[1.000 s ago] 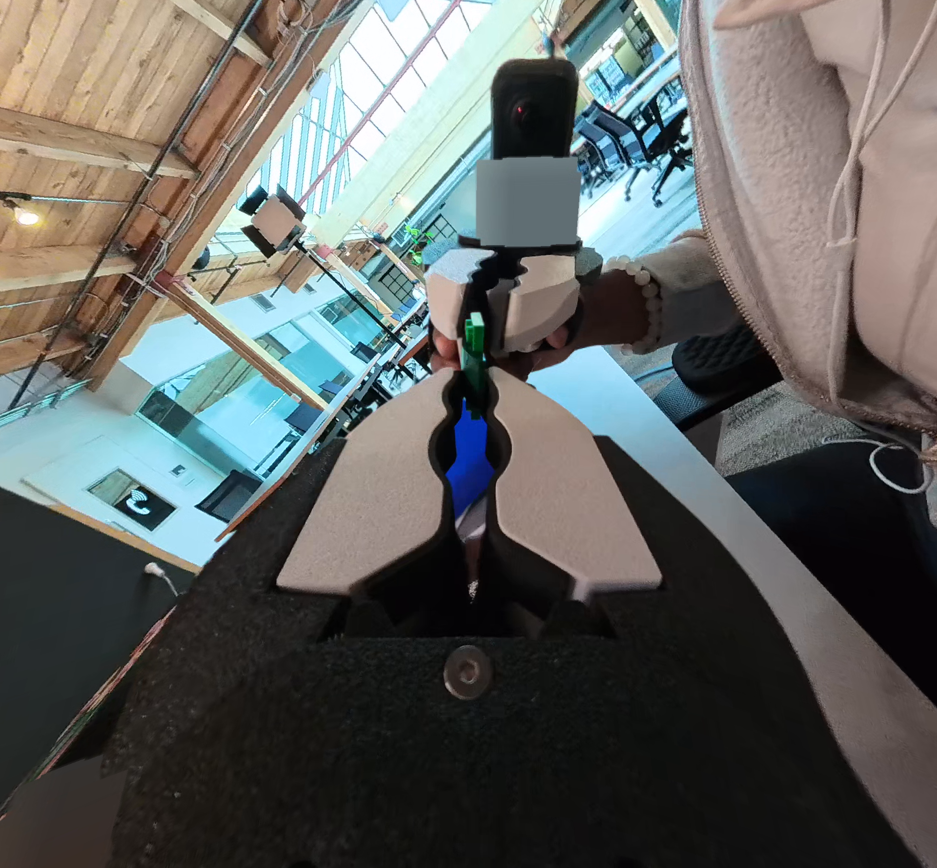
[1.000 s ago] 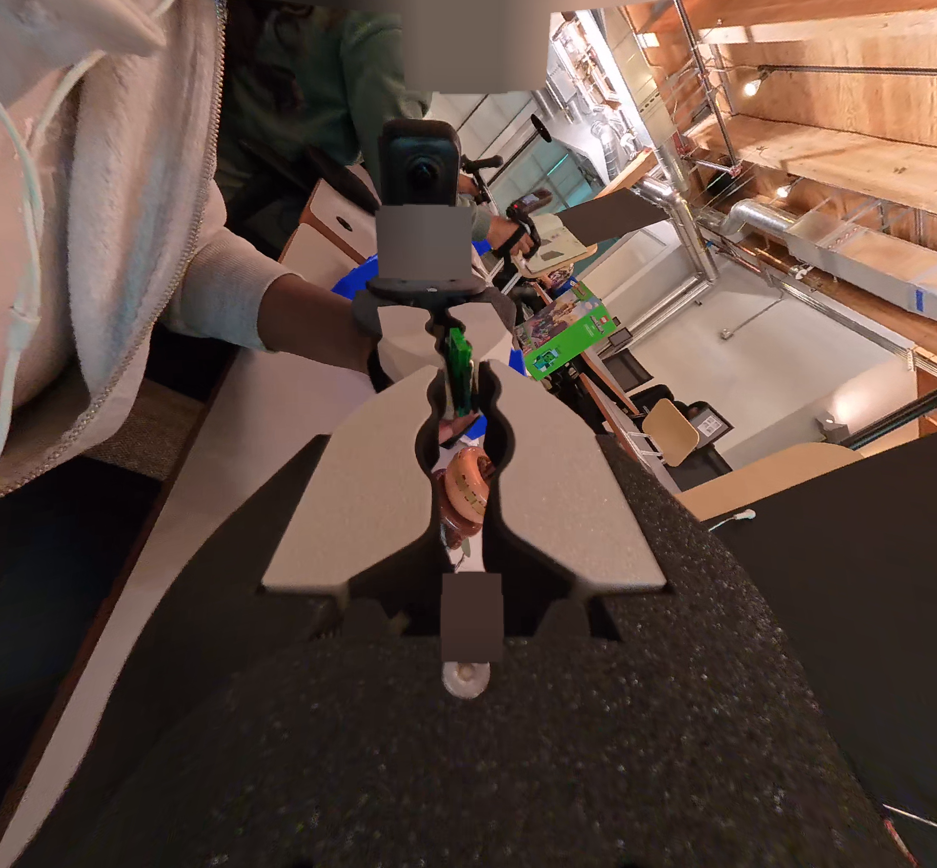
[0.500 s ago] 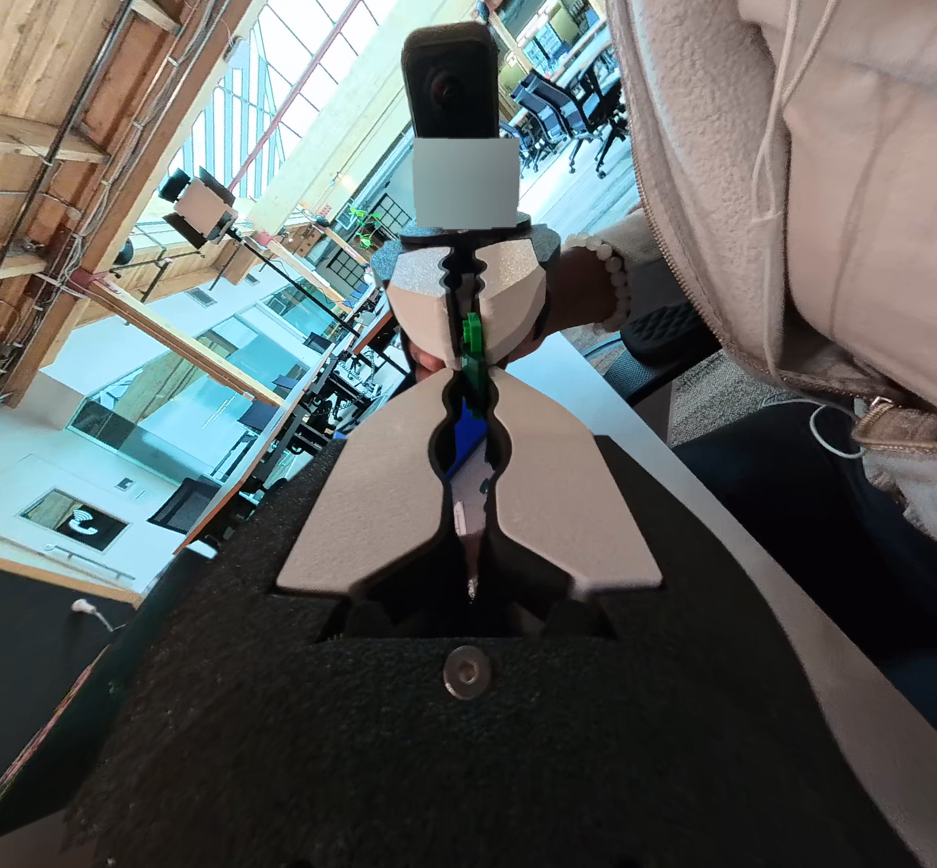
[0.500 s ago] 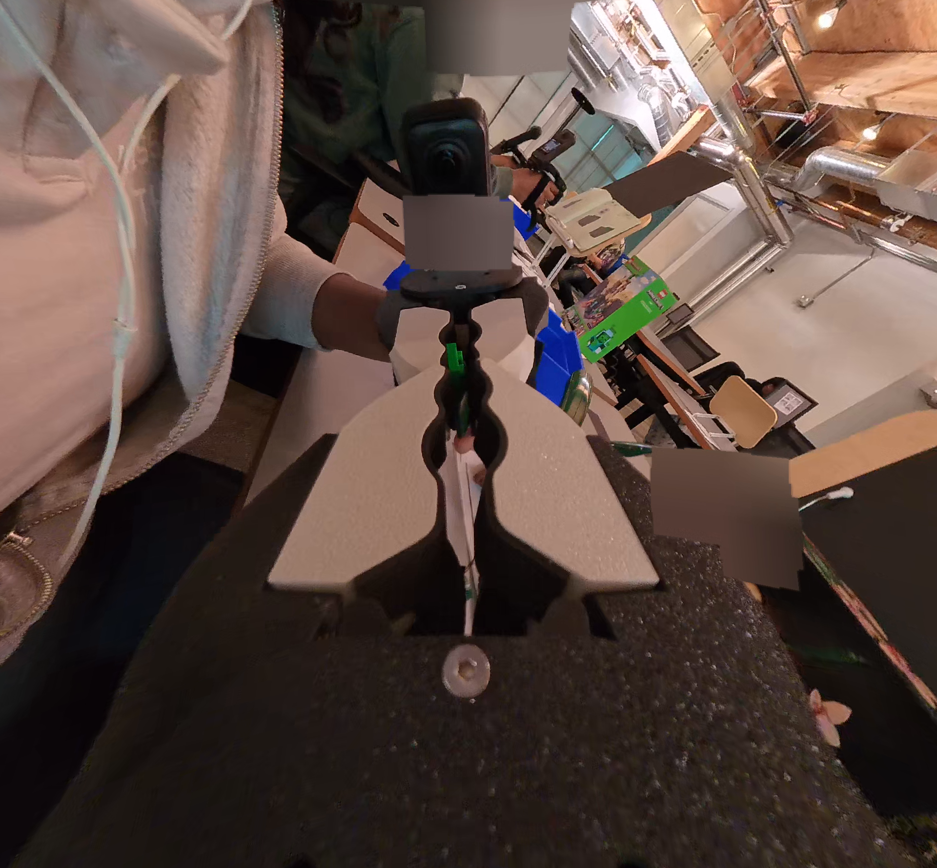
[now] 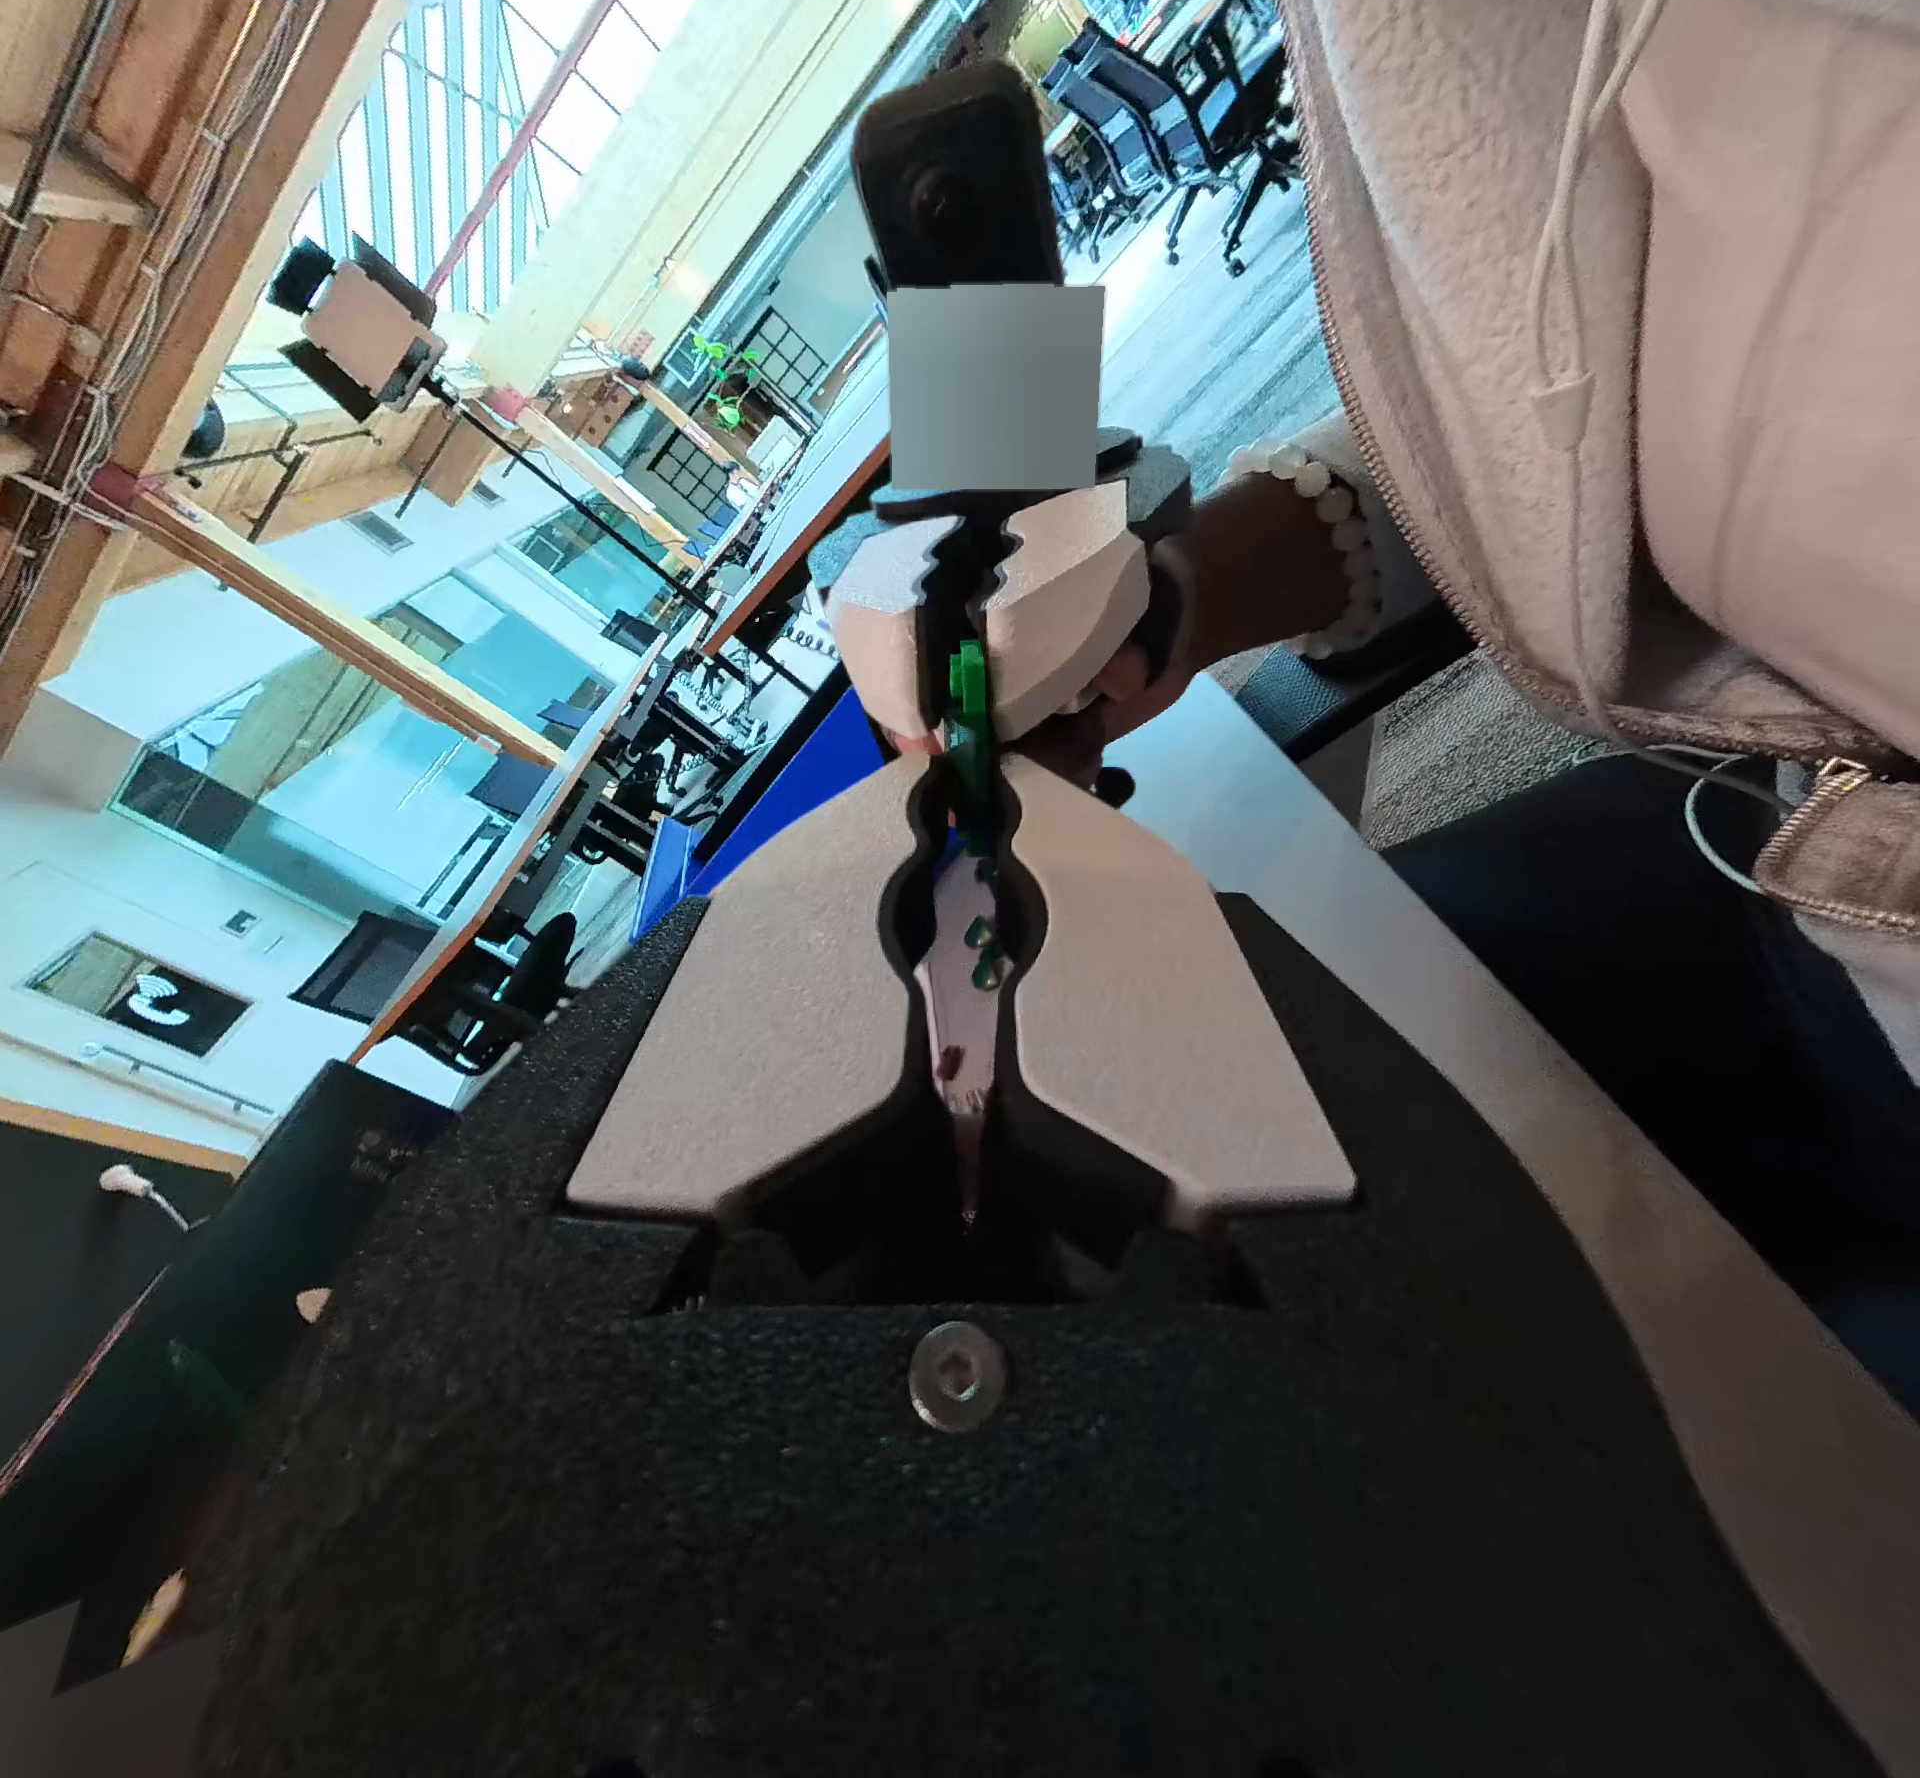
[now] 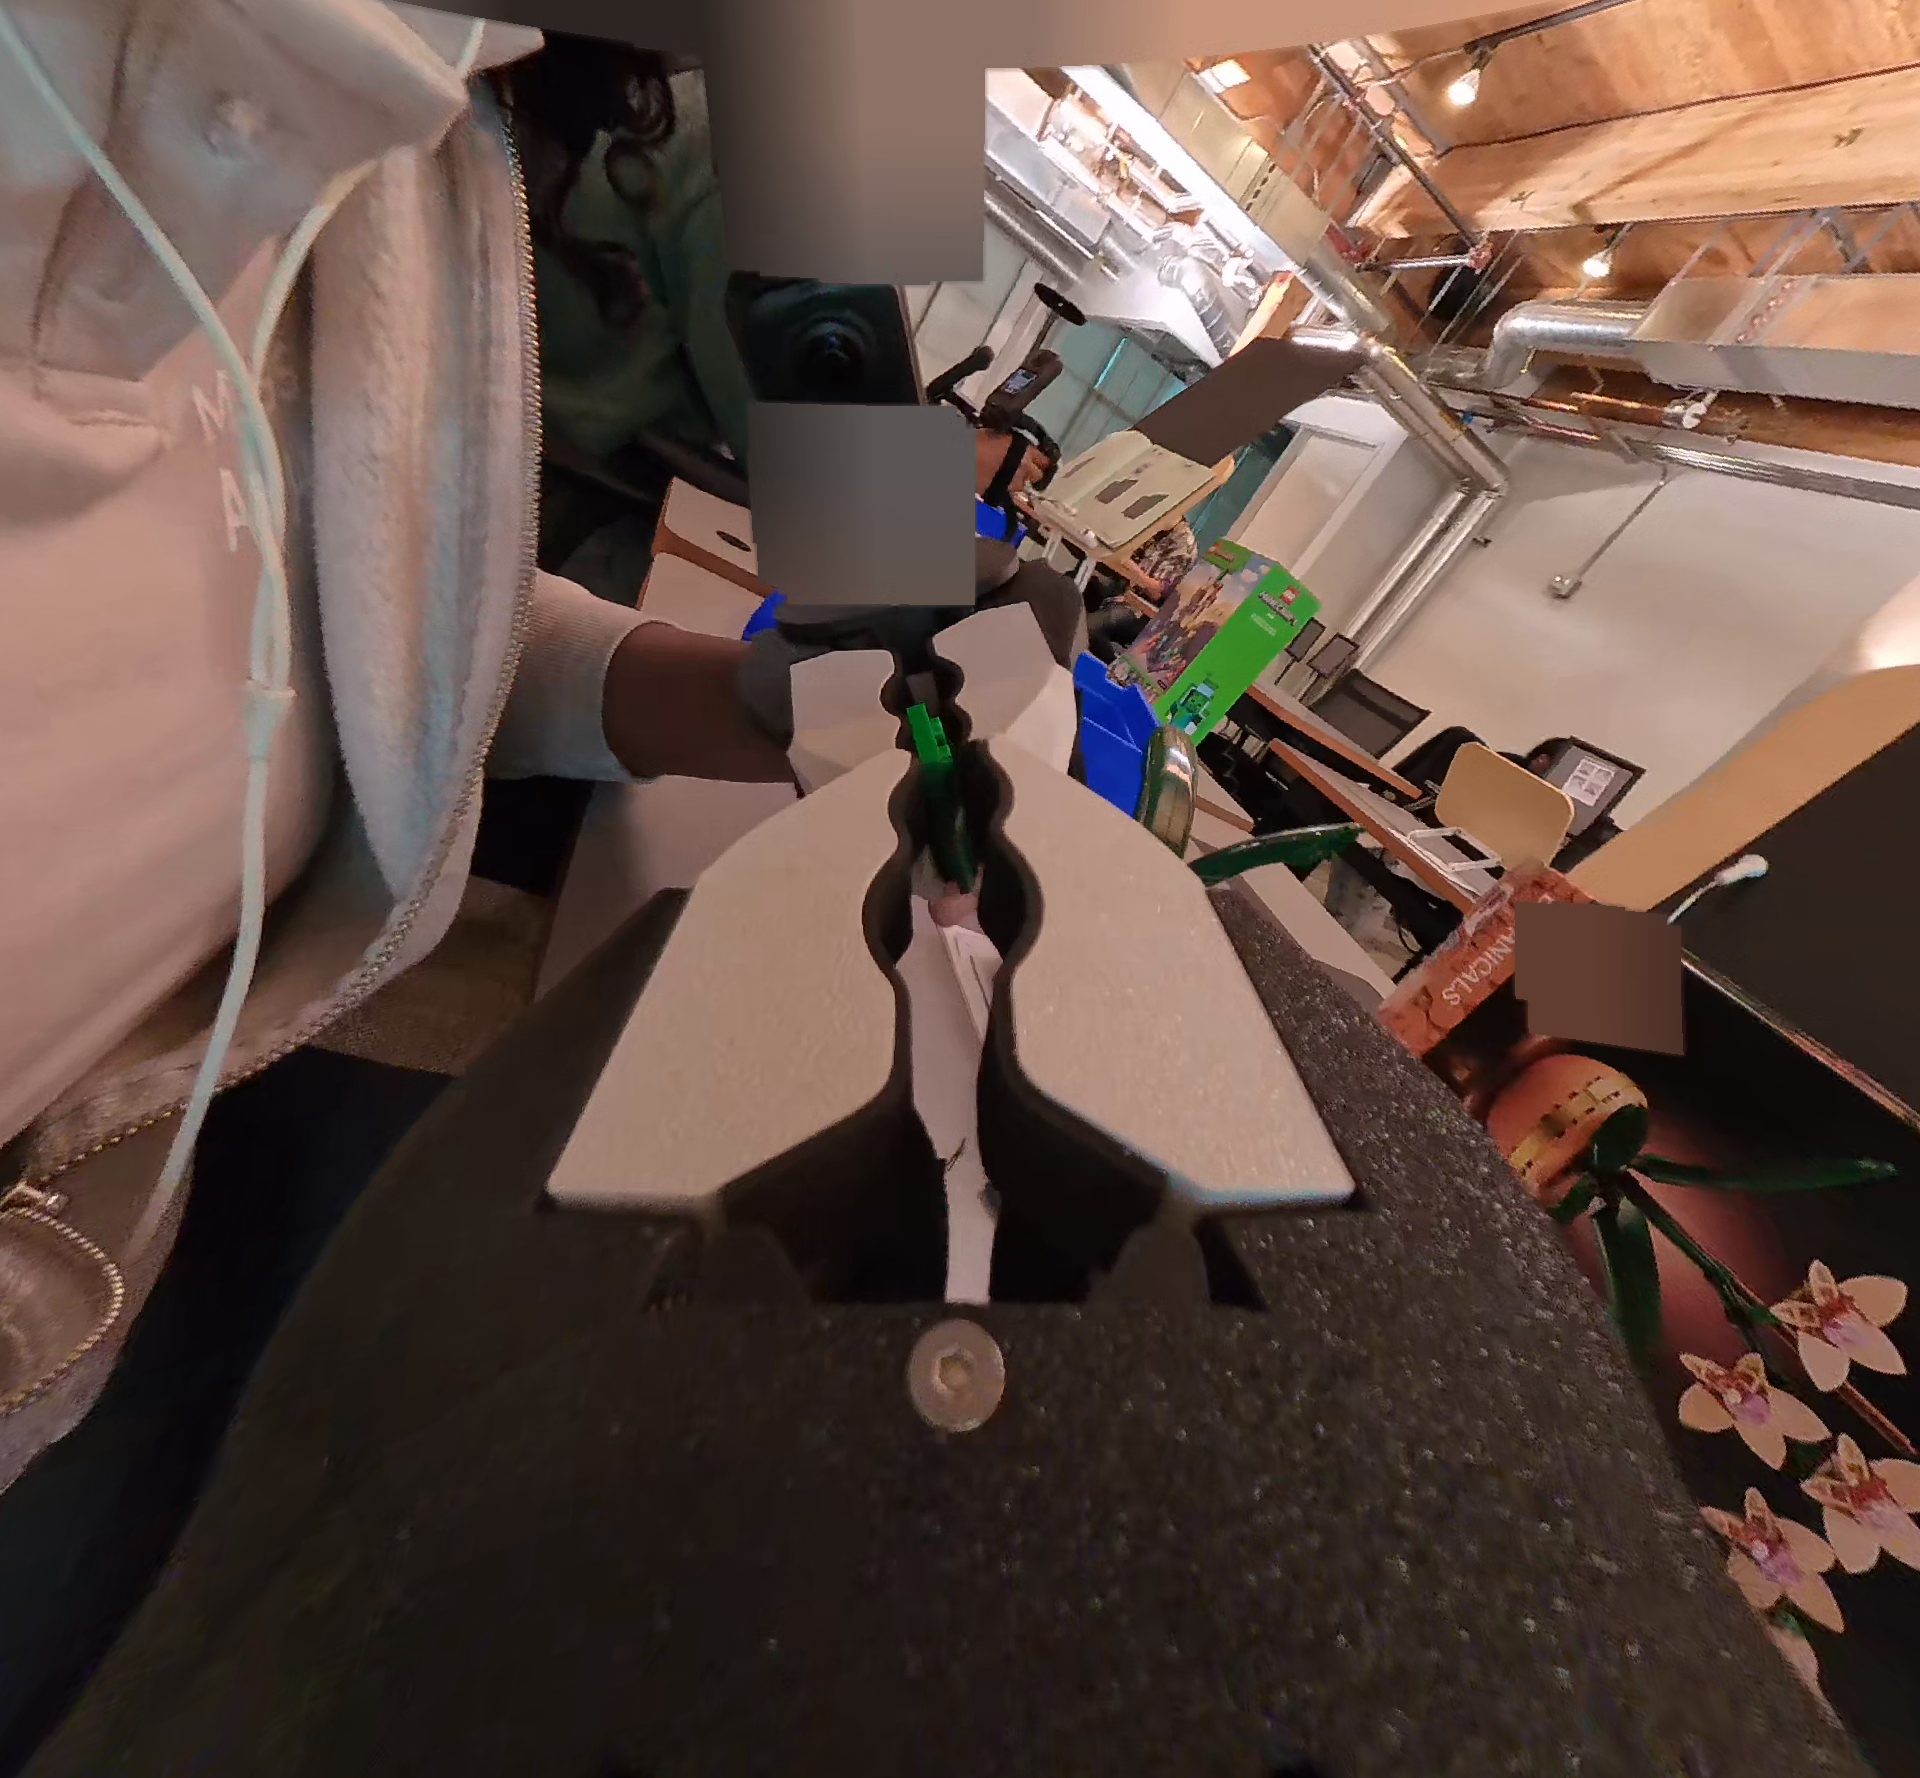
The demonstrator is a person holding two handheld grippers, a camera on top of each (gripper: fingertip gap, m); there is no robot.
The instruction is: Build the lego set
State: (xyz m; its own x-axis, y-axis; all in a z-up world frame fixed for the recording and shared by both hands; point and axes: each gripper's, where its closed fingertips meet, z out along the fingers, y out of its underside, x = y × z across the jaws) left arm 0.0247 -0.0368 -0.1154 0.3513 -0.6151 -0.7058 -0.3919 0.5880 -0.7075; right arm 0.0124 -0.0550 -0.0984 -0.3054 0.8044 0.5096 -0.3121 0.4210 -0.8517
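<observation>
The green lego piece [image 5: 968, 726] sits up in the air between the two tools, pinched at both ends. The left tool [image 5: 961, 778] has its fingers closed on the darker near end; the right tool [image 6: 940, 772], facing it tip to tip, clamps the brighter green end [image 6: 928, 729]. Below them runs the white bench [image 5: 1247, 793], with small loose pieces [image 5: 982, 949] glimpsed through the left tool's gap. Blue bins [image 6: 1117, 741] and a green lego box [image 6: 1231, 642] stand farther back, and a dark box with orchid flowers [image 6: 1766, 1313] lies at the right.
</observation>
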